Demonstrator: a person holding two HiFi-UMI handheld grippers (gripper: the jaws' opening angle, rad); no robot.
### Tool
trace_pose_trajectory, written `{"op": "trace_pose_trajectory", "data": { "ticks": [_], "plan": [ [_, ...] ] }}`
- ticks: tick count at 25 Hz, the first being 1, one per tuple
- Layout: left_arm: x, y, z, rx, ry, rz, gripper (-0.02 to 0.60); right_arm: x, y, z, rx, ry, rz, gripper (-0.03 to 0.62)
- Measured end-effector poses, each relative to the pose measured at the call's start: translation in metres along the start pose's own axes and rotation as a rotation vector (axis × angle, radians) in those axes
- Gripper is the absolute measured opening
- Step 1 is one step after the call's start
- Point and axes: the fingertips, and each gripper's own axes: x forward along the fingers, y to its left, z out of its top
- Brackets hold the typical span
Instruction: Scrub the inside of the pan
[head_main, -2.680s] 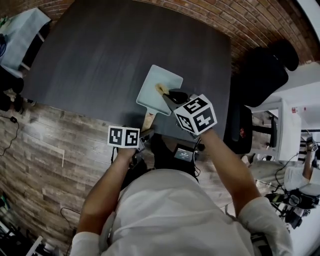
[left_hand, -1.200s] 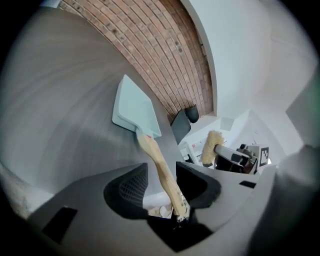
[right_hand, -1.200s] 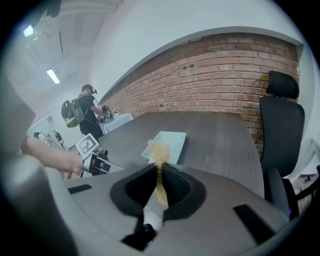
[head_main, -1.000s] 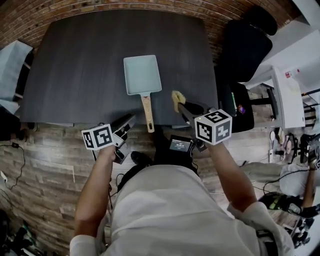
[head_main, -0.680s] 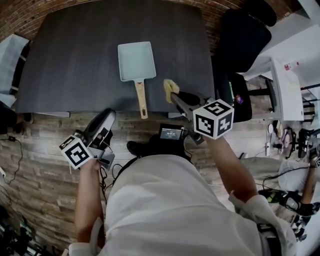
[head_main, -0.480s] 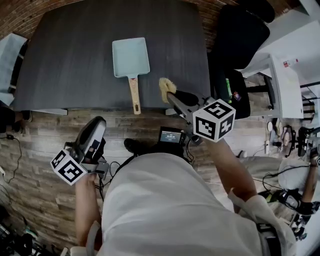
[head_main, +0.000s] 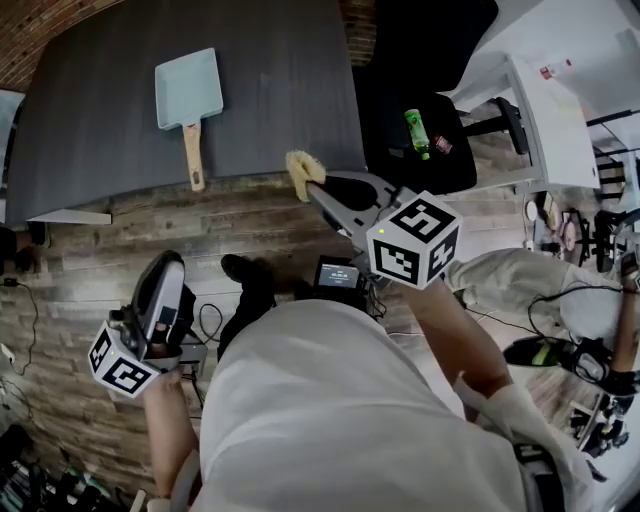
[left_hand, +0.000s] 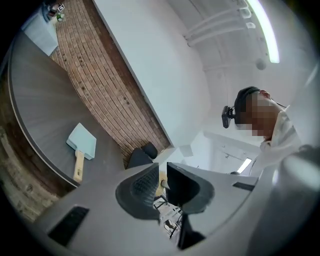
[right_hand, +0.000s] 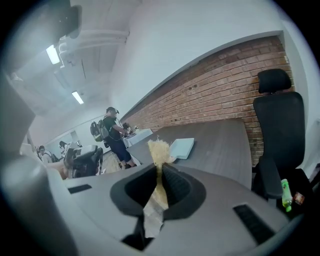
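The light blue rectangular pan (head_main: 188, 88) with a wooden handle lies alone on the dark table (head_main: 280, 90); it also shows as the pan (left_hand: 82, 141) and the pan (right_hand: 182, 148). My right gripper (head_main: 312, 188) hovers off the table's near edge, shut on a yellow scrub sponge (head_main: 300, 167). In the right gripper view the sponge (right_hand: 159, 150) sticks out of the right gripper (right_hand: 160, 172). My left gripper (head_main: 168, 270) hangs low at my left side over the floor. The left gripper (left_hand: 162, 176) has just been closing its jaws to a slim gap, nothing between them.
A black office chair (head_main: 420, 100) stands right of the table with a green bottle (head_main: 415, 133) on its seat. A white desk (head_main: 545, 110) is further right. A small screen device (head_main: 337, 274) sits by my waist. A person with a backpack (right_hand: 112, 132) stands beyond the table.
Both grippers have drawn back from the table toward me. The left gripper left the pan's handle and swung down to my left, its jaws narrowing. The right gripper still carries the sponge.
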Motion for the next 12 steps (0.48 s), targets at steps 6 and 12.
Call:
{"op": "trace_pose_trajectory", "data": {
  "ticks": [6,12],
  "plan": [
    [-0.004,-0.063,-0.053,0.018,0.0,0.001,0.049,-0.069,0.019,-0.034,0.037,-0.043,0.045,0.038],
    [-0.04,-0.107,-0.078,0.052,0.0,0.021,0.049,-0.104,0.055,-0.051,0.02,-0.068,0.079,0.038]
  ]
}}
